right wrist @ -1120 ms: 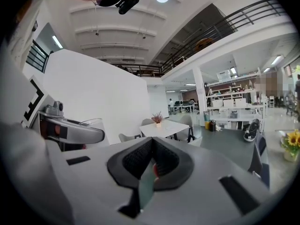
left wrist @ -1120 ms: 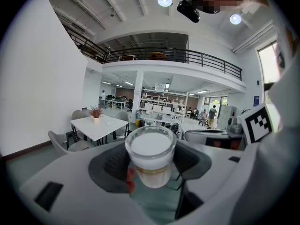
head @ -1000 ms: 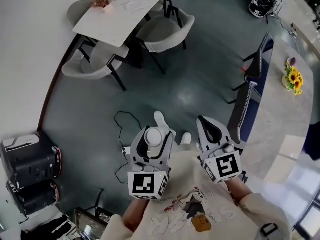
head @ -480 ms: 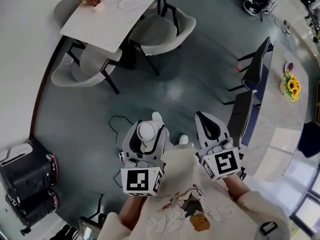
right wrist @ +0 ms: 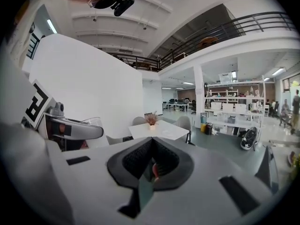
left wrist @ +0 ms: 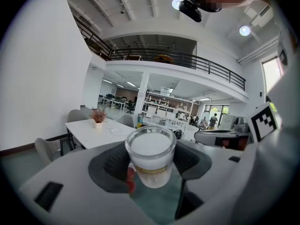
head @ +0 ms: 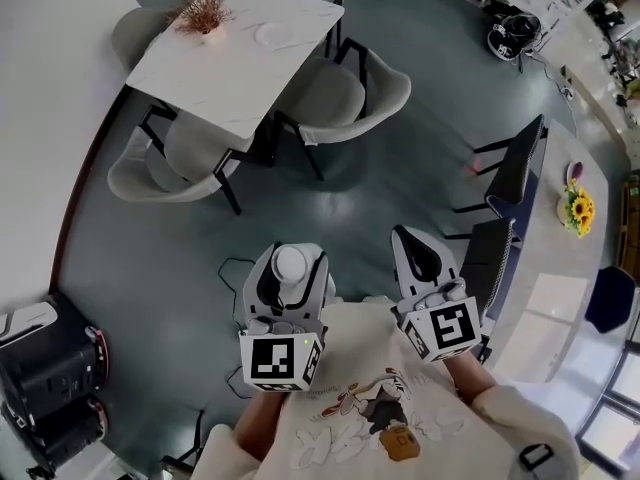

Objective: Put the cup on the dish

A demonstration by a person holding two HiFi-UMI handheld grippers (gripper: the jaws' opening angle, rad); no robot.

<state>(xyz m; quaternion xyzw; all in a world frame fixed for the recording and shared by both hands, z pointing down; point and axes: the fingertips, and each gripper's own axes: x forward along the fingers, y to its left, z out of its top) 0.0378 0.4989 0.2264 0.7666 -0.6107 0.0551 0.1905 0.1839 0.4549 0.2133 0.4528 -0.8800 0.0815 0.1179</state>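
Clamping a clear glass cup (left wrist: 150,156) upright between its jaws, the left gripper (head: 290,274) sits just beside the right gripper (head: 418,259), whose jaws are pressed together on nothing. The cup's inside looks white. Well ahead of both, a dish (head: 272,34) lies on the white table (head: 215,68).

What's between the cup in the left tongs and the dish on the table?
In the head view, from the cup: open floor, then a chair by the table holding the dish.
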